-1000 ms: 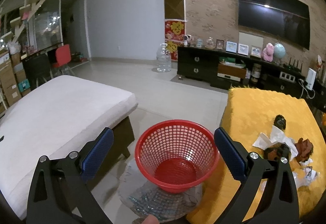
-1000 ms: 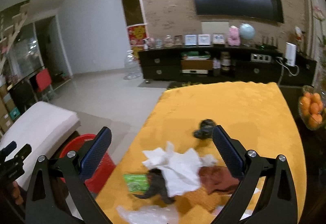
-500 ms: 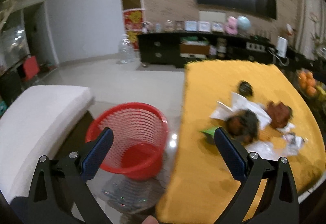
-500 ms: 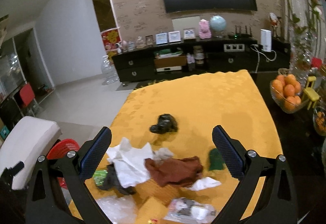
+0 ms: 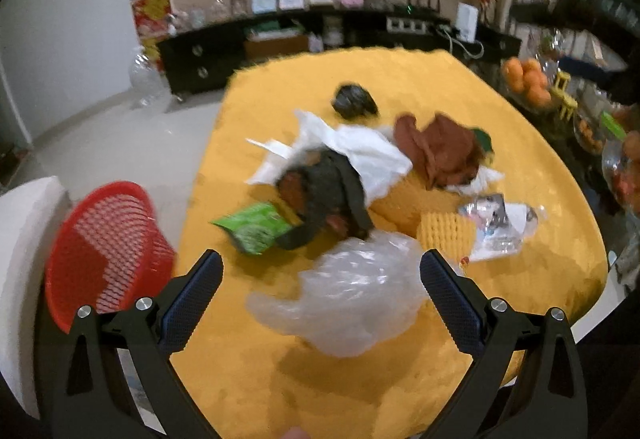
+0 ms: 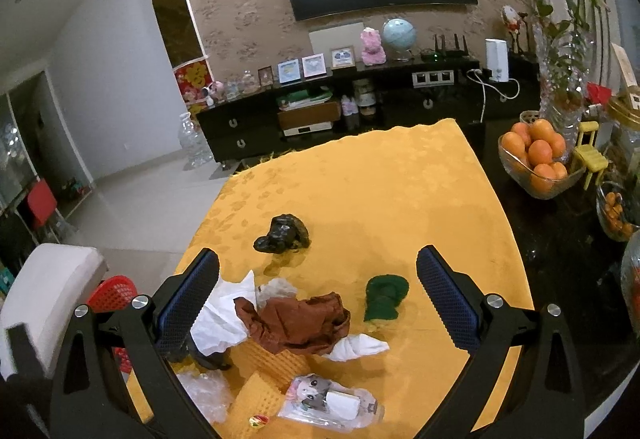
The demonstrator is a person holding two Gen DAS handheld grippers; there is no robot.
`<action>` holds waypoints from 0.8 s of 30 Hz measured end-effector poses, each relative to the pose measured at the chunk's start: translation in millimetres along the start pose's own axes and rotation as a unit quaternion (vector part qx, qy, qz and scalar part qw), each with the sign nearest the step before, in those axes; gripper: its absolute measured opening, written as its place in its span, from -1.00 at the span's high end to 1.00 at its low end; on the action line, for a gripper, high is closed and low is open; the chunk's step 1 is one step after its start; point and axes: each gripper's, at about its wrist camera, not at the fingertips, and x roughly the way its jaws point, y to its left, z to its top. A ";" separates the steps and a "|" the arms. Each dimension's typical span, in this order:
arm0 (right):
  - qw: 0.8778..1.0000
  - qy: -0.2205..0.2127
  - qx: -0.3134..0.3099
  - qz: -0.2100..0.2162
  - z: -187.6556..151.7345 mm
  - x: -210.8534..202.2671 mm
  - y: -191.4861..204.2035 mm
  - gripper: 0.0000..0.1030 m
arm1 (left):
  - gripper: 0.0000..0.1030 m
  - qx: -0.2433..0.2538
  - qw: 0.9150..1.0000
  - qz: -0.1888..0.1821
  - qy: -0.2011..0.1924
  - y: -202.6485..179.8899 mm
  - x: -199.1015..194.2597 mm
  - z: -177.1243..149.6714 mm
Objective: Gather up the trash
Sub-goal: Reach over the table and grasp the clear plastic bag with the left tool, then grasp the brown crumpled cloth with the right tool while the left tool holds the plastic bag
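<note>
Trash lies in a heap on the yellow tablecloth [image 5: 400, 87]: a clear plastic bag [image 5: 352, 299], a green wrapper [image 5: 252, 227], dark crumpled scraps [image 5: 320, 191], white paper [image 5: 360, 151], brown paper [image 5: 440, 151] and a black lump [image 5: 354, 101]. My left gripper [image 5: 320, 303] is open and empty, with the clear bag between its fingers. My right gripper [image 6: 318, 299] is open and empty above the brown paper [image 6: 296, 323], near a green scrap [image 6: 386, 297] and the black lump [image 6: 282, 233]. A red mesh basket [image 5: 104, 247] stands on the floor left of the table.
A bowl of oranges [image 6: 538, 159] and a glass vase [image 6: 560, 87] stand on the dark surface to the right. A white cushioned seat [image 6: 52, 291] is at the left beside the basket. A dark TV cabinet [image 6: 340, 111] lines the far wall.
My left gripper has swung right from over the red basket to over the trash heap. My right gripper has moved right and forward over the table. Both stay open.
</note>
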 end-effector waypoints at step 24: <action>1.000 0.022 0.011 -0.009 -3.3 11.7 -7.5 -0.87 | 0.02 -0.031 0.996 -0.080 0.004 13.0 -4.4 2.2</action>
